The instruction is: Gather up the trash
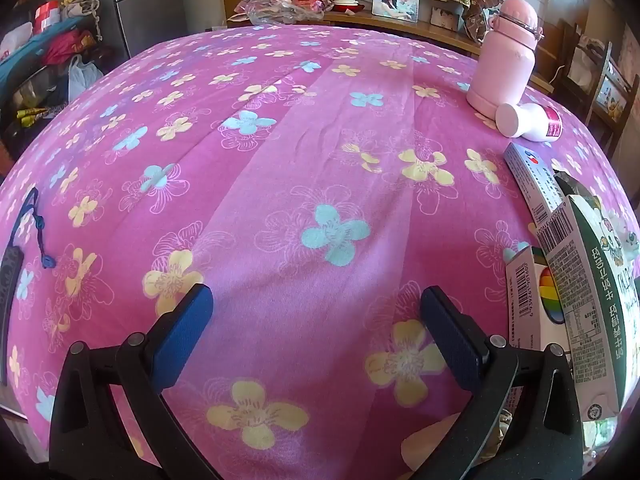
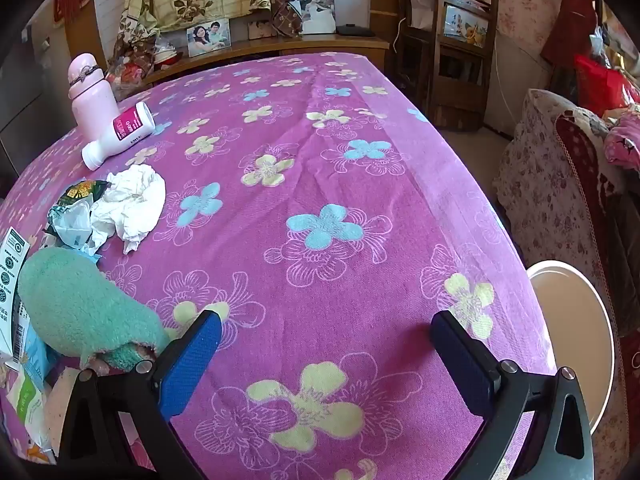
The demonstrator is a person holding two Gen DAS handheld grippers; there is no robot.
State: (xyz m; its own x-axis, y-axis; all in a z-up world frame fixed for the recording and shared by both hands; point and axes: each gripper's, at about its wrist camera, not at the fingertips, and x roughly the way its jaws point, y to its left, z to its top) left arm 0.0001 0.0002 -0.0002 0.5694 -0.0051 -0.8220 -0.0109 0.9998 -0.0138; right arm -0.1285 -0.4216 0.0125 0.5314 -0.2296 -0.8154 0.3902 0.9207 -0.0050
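A pink flowered cloth [image 1: 280,152] covers the table. In the right wrist view, crumpled white tissue [image 2: 132,204], a crinkled wrapper [image 2: 72,216] and a white bottle with a magenta label [image 2: 120,132] lying on its side sit at the left. My right gripper [image 2: 326,340] is open and empty, right of a teal fuzzy sock [image 2: 84,312]. In the left wrist view, cardboard boxes [image 1: 576,288] lie at the right edge, with the lying bottle [image 1: 528,120] beyond them. My left gripper [image 1: 316,312] is open and empty over bare cloth.
An upright pink flask [image 1: 504,64] [image 2: 90,92] stands at the back of the table. A round white bin [image 2: 576,340] stands on the floor right of the table, beside a floral sofa [image 2: 560,184]. A dark strap [image 1: 28,220] lies at the table's left edge.
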